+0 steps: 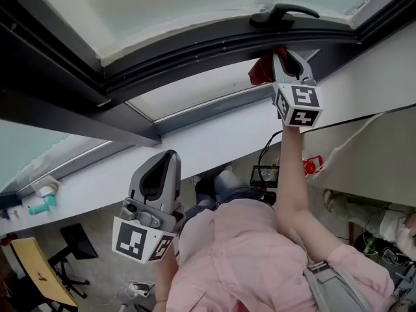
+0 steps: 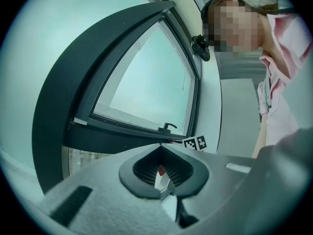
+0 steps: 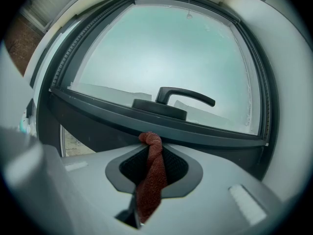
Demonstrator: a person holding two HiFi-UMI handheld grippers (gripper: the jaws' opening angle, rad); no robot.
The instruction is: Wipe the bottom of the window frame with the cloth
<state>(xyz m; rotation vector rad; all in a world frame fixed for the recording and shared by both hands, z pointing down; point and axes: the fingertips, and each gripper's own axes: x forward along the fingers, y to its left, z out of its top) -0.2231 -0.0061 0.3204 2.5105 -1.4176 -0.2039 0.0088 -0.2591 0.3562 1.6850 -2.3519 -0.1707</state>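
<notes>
**A:** How far along is the wipe?

**B:** Under way, I'd say. The right claw (image 3: 153, 153) is clenched on the red cloth (image 3: 151, 176), and the cloth's bunched tip presses against the bottom rail of the window frame (image 3: 210, 132), directly under the handle (image 3: 184, 96). The rail shows no clear mark of what has been cleaned, so I'd treat its whole length as left to do.

**A:** And the other one?

**B:** The left claw (image 1: 160, 172) is clenched on nothing. It hangs well below and to the left of the handle, clear of the frame.

**A:** Room to move?

**B:** Left of the handle the rail runs long and unobstructed. To the right, the frame's corner comes up soon. The handle's base sits just above the cloth, so strokes should stay low on the rail.
</notes>
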